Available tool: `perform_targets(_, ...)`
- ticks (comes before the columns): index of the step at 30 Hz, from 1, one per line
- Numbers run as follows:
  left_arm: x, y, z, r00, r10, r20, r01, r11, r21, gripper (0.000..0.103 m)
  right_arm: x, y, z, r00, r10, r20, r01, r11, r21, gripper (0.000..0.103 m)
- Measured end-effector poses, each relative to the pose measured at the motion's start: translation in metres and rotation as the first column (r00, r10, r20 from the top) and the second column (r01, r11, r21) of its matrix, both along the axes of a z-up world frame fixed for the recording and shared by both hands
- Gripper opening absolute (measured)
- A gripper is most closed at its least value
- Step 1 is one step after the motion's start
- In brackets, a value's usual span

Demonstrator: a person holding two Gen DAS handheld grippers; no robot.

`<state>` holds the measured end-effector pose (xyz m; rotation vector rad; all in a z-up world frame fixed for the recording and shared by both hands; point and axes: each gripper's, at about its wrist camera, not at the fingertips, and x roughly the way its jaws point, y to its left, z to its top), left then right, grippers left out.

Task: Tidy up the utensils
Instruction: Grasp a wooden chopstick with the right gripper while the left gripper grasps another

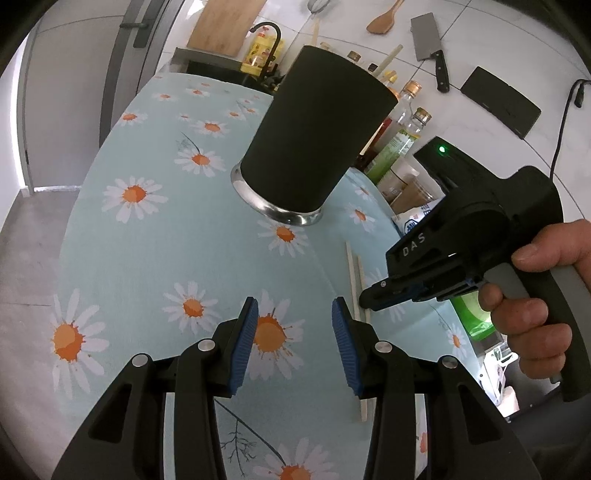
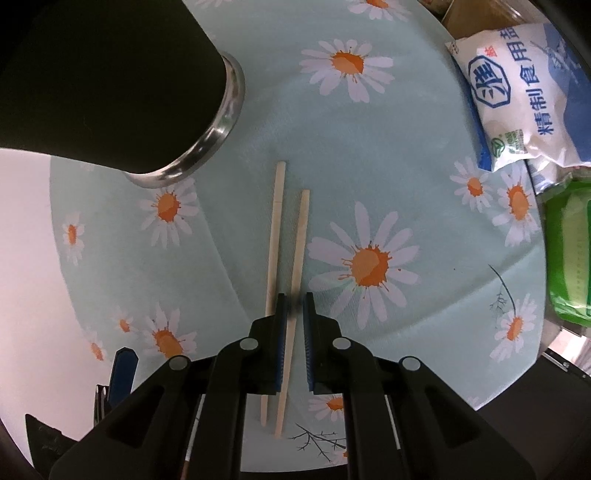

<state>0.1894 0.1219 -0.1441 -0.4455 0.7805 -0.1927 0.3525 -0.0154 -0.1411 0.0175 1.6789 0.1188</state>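
Two pale wooden chopsticks point(image 2: 291, 236) lie side by side on the daisy-print tablecloth point(image 2: 406, 166); they also show in the left wrist view point(image 1: 355, 280). My right gripper point(image 2: 294, 306) hovers just over them, jaws narrowly apart, the right-hand chopstick running between the pads, not clamped. A black utensil holder point(image 1: 314, 136) with a steel base stands upright behind them; it also shows in the right wrist view point(image 2: 110, 81). My left gripper point(image 1: 295, 317) is open and empty above the cloth, left of the chopsticks.
A salt bag point(image 2: 524, 96) and a green packet point(image 2: 569, 258) lie at the table's right edge. Oil bottles point(image 1: 399, 140) stand behind the holder. A cleaver point(image 1: 430, 44) and a wooden spatula point(image 1: 384, 20) hang on the tiled wall.
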Motion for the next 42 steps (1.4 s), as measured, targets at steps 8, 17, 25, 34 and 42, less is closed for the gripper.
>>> perform_targets(8,0.007,-0.002,-0.001,1.000,-0.023,-0.015,0.023,1.000,0.005,0.040,-0.008,0.033,-0.004,1.000,0.005,0.026,-0.003,0.999,-0.052,0.006)
perform_targets(17,0.013,-0.016,-0.005,0.995,-0.072,-0.062,0.075,0.996,0.050,0.040,-0.008,0.005,0.002,0.999,-0.006,0.041,0.005,0.999,0.035,0.005)
perform_targets(25,0.039,-0.042,0.005,0.981,-0.150,-0.123,0.156,0.987,0.040,0.040,0.006,-0.037,0.020,0.996,-0.042,0.083,0.030,0.990,0.141,0.005)
perform_targets(34,0.076,-0.068,0.012,0.937,-0.211,-0.277,0.245,0.965,0.092,0.040,0.014,-0.082,0.028,0.996,-0.054,0.069,0.033,0.960,0.277,0.005)
perform_targets(42,0.099,-0.096,0.010,0.885,-0.209,-0.415,0.317,0.925,0.210,0.038,0.018,-0.112,0.035,0.995,-0.064,0.079,0.028,0.920,0.392,0.005)
